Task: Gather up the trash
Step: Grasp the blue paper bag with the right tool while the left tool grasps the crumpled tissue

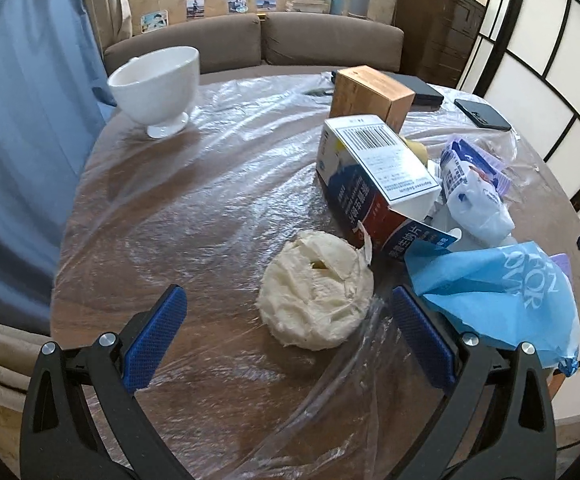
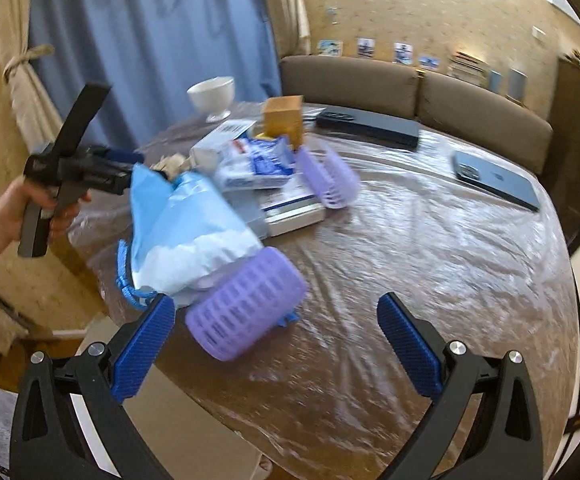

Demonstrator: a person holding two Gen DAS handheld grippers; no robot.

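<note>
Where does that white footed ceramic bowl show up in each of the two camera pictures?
Left wrist view: the white footed ceramic bowl stands upper left, on the far edge of the plastic-covered round table.
Right wrist view: the bowl is small, upper centre-left, before the blue curtain.
Shared landmark: the brown cardboard box, to the bowl's right in both.

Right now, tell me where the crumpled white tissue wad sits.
In the left wrist view the tissue wad lies on the plastic-covered table, just ahead of the open left gripper, beside the torn medicine box and blue bag.
</note>
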